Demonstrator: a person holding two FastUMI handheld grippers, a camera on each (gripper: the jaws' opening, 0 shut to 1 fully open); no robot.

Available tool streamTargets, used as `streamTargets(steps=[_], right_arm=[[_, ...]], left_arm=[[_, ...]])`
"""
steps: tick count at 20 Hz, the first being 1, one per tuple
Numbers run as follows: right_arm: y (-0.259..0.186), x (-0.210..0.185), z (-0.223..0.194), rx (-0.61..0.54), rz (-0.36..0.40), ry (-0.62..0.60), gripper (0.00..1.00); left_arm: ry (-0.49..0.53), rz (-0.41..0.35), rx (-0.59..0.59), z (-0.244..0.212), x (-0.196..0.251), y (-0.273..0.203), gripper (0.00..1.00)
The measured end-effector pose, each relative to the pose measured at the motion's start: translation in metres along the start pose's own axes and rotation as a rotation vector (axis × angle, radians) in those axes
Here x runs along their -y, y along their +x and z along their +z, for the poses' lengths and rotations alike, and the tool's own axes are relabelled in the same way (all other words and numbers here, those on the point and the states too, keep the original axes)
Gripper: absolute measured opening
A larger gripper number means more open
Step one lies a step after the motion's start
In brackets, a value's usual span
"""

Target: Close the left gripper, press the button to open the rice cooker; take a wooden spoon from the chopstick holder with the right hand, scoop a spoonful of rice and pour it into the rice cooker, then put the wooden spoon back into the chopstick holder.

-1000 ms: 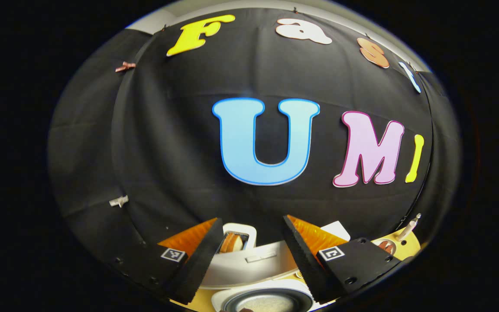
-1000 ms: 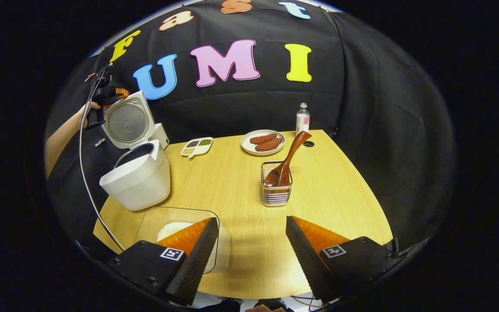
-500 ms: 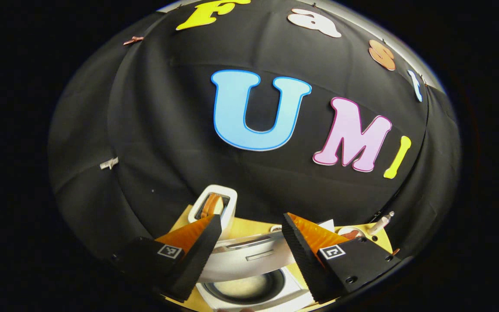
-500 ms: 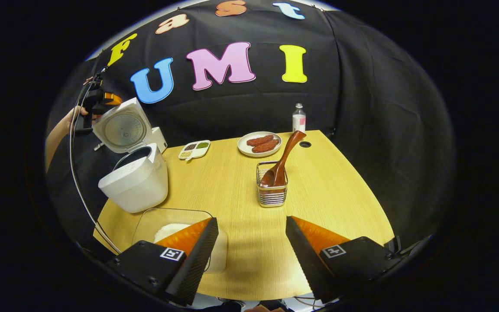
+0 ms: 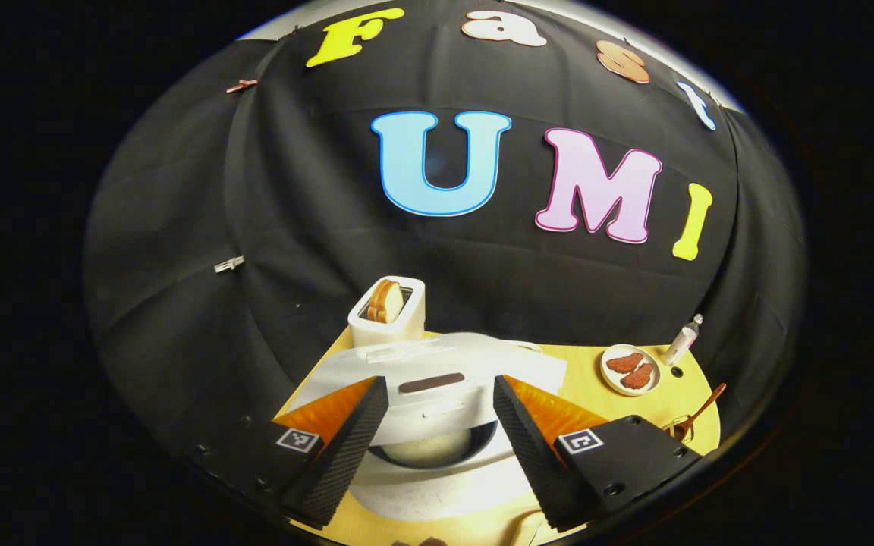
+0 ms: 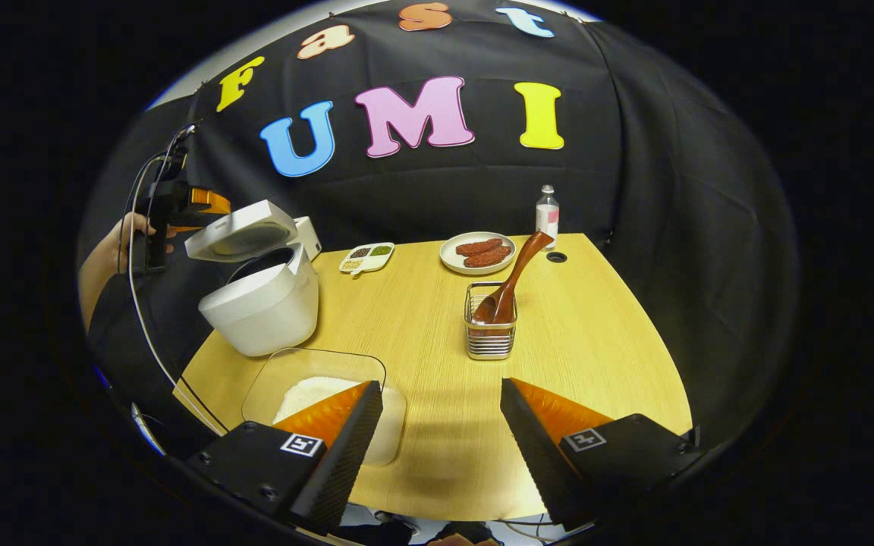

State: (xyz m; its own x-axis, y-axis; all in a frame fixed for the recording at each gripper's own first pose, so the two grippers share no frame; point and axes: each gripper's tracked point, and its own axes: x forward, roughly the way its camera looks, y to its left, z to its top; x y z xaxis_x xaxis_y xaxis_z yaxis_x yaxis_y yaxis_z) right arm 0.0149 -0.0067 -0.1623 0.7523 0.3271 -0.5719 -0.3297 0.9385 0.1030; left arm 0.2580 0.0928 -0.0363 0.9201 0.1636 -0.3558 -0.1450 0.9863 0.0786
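The white rice cooker stands at the table's left, its lid tilted low over the pot, a gap still showing. In the left gripper view the lid lies just ahead of my open left gripper. From the right gripper view, that left gripper sits behind the lid's top edge, held by a hand. The wooden spoon leans in the wire chopstick holder mid-table. A clear container of rice lies beside my open, empty right gripper.
Along the back edge are a toaster, a small divided dish, a plate of sausages and a bottle. A cable hangs down from the left gripper past the table's left edge.
The cooker lid has swung from upright down to nearly level over the pot. The left gripper came down and tipped forward with it. The right gripper barely shifted.
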Motion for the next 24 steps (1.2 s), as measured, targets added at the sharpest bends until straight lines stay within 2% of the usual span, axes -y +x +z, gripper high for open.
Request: streamTargets(steps=[1, 2, 4, 7, 11, 12, 13, 14, 16, 17, 20, 24], right_arm=[[-0.001, 0.001, -0.001, 0.0, 0.007, -0.014, 0.99], [-0.001, 0.003, -0.002, -0.005, 0.015, -0.025, 0.99], [-0.001, 0.003, -0.004, -0.015, 0.032, -0.043, 0.99], [-0.001, 0.004, -0.004, -0.019, 0.047, -0.079, 0.99], [0.001, 0.005, -0.005, -0.02, 0.049, -0.076, 0.99], [0.001, 0.005, -0.008, -0.024, 0.049, -0.07, 0.99], [-0.001, 0.008, -0.009, -0.027, 0.038, -0.066, 0.99], [-0.002, 0.011, -0.008, -0.026, 0.03, -0.061, 0.99], [-0.004, 0.012, -0.011, -0.036, 0.022, -0.046, 0.99], [-0.005, 0.012, -0.015, -0.043, 0.02, -0.038, 0.99], [-0.009, 0.012, -0.034, -0.078, 0.003, -0.011, 0.99], [-0.017, 0.027, -0.047, -0.108, -0.061, 0.025, 0.99]], left_arm=[[-0.019, 0.008, 0.002, -0.011, 0.0, -0.003, 0.99], [-0.058, 0.012, -0.014, -0.028, 0.0, -0.006, 0.94], [-0.133, 0.029, -0.041, -0.06, -0.007, -0.002, 0.97], [-0.168, 0.069, -0.031, -0.085, -0.022, 0.003, 0.95], [-0.223, 0.051, -0.056, -0.098, -0.015, 0.009, 0.95], [-0.219, 0.027, -0.03, -0.092, -0.007, 0.007, 0.96], [-0.21, 0.001, 0.006, -0.081, 0.002, 0.003, 0.96], [-0.18, 0.013, 0.067, -0.061, 0.001, -0.002, 0.95], [-0.152, 0.069, 0.201, 0.004, -0.023, -0.008, 0.95], [-0.144, 0.054, 0.235, 0.04, -0.023, -0.01, 0.95], [-0.146, 0.058, 0.276, 0.121, -0.042, 0.01, 0.95], [-0.154, 0.054, 0.363, 0.198, -0.058, 0.037, 0.95]])
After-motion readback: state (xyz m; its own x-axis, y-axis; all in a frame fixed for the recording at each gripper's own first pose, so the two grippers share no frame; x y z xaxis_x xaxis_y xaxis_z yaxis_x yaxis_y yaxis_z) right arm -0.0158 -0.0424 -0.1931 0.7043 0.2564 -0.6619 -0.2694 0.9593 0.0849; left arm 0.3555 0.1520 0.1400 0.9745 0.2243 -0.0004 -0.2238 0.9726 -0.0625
